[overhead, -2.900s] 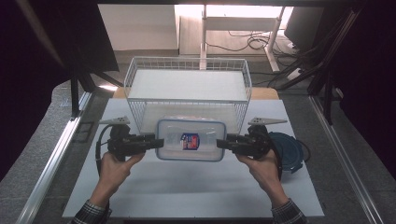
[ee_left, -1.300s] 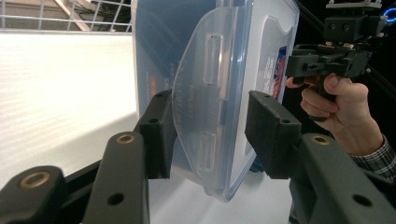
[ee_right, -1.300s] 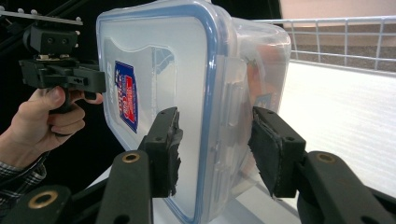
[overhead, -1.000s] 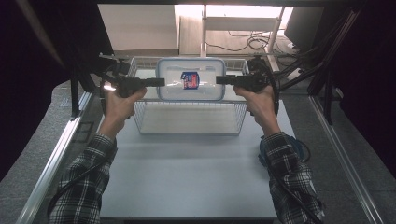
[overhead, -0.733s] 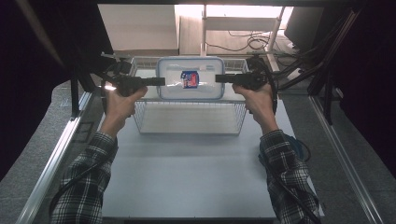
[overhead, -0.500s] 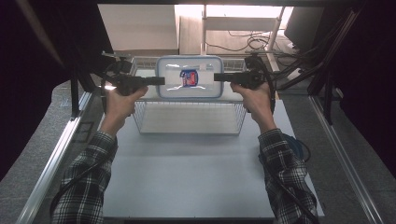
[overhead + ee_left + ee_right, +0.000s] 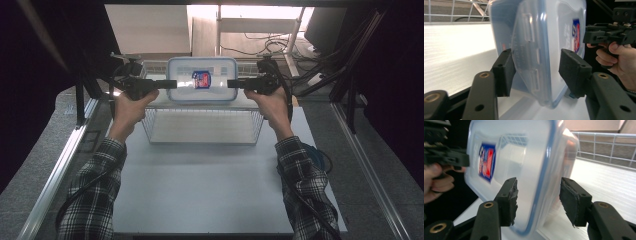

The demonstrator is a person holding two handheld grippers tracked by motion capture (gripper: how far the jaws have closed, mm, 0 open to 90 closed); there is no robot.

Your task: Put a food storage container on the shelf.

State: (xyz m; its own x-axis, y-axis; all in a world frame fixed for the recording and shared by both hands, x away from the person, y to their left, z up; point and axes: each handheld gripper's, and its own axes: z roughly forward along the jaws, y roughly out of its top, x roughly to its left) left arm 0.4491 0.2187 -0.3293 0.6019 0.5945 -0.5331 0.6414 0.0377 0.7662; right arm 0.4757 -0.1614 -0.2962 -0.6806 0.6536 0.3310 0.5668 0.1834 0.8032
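White tabletop point(image 7: 200, 185) is stretching out in the high view, with a wire basket point(image 7: 202, 122) standing at its far end and dark framing around. Above the basket's far side a lidded plastic container point(image 7: 202, 86) is hanging, lid facing the camera, with the left gripper point(image 7: 167, 84) at its left end and the right gripper point(image 7: 232, 83) at its right end. Both hands are reaching forward in plaid sleeves.

Moving to the left gripper view, the container point(image 7: 541, 47) is sitting between the two black jaws, and a visible gap is showing at the right-hand pad point(image 7: 571, 72); the jaws are looking released around the end, not clenched on it.

Turning to the right gripper view, the container point(image 7: 524, 170) is likewise standing between spread jaws, with daylight beside the right-hand pad point(image 7: 571, 200), so this claw is also reading as released.

Judging by this, the container is looking carried to the basket and the letting-go is under way; what is remaining is for it to settle inside and for both grippers to be drawn clear.
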